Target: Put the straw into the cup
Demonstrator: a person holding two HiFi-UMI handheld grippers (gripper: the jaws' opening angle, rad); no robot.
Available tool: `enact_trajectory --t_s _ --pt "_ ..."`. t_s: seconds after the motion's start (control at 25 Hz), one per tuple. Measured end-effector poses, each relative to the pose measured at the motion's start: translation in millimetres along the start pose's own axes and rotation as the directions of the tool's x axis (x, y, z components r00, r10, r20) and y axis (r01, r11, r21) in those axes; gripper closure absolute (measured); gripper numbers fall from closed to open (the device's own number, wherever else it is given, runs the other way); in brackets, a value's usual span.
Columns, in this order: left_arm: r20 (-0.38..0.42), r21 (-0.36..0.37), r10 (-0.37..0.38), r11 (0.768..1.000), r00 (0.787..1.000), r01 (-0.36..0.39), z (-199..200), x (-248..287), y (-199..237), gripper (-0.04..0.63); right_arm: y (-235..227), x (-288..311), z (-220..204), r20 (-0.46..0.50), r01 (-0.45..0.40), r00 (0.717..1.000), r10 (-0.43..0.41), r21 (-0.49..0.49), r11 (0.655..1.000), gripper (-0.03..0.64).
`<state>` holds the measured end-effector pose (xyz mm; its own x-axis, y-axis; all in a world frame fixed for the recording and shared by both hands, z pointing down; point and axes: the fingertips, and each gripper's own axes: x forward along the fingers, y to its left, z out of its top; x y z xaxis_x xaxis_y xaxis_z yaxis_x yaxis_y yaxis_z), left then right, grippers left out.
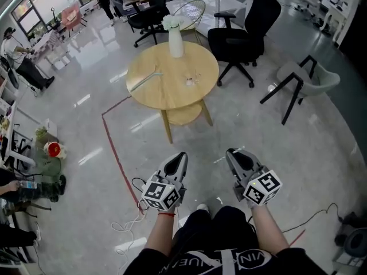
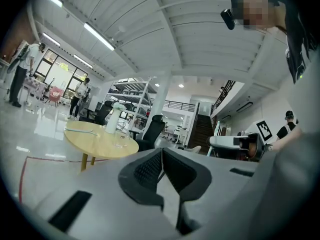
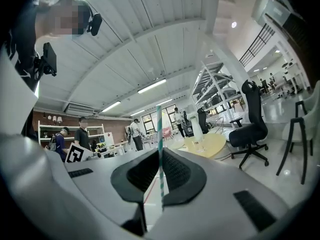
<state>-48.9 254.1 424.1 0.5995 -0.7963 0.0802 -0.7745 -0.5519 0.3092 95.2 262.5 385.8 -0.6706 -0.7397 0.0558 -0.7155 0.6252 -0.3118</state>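
Far ahead of both grippers, a clear cup [image 1: 191, 80] stands on the round wooden table [image 1: 166, 93]. It also shows as a small cup [image 2: 120, 138] in the left gripper view and a small cup [image 3: 200, 145] in the right gripper view. My right gripper [image 1: 235, 153] is shut on a teal-and-white striped straw [image 3: 159, 134], which stands upright between its jaws [image 3: 160, 154]. My left gripper [image 1: 179, 156] is shut with nothing in it [image 2: 161, 153]. Both are held level over the floor, short of the table. The straw is hidden in the head view.
A white vase [image 1: 175, 40] with flowers and a long thin pale thing [image 1: 143, 79] are also on the table. Black office chairs [image 1: 243, 33] and a grey chair [image 1: 304, 79] stand around it. A red tape line [image 1: 114, 148] and cables [image 1: 129, 225] lie on the floor.
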Motion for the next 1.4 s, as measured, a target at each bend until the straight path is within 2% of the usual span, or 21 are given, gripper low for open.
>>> enact_trajectory --t_s 0.28,0.88,1.4 --pt "-0.010 -0.017 -0.003 1.000 1.000 0.003 2 29 17 0.581 -27 26 12 0.005 0.014 1.000 -0.014 0.006 1.000 0.595" --pt "-0.004 -0.014 0.029 0.999 1.000 -0.029 38 133 90 0.581 -97 145 39 -0.023 -0.092 0.995 0.093 0.013 0.996 0.595" --pt "-0.008 -0.032 0.095 0.995 0.995 -0.095 45 191 122 0.581 -151 198 52 -0.043 -0.162 0.986 0.164 0.039 0.986 0.595"
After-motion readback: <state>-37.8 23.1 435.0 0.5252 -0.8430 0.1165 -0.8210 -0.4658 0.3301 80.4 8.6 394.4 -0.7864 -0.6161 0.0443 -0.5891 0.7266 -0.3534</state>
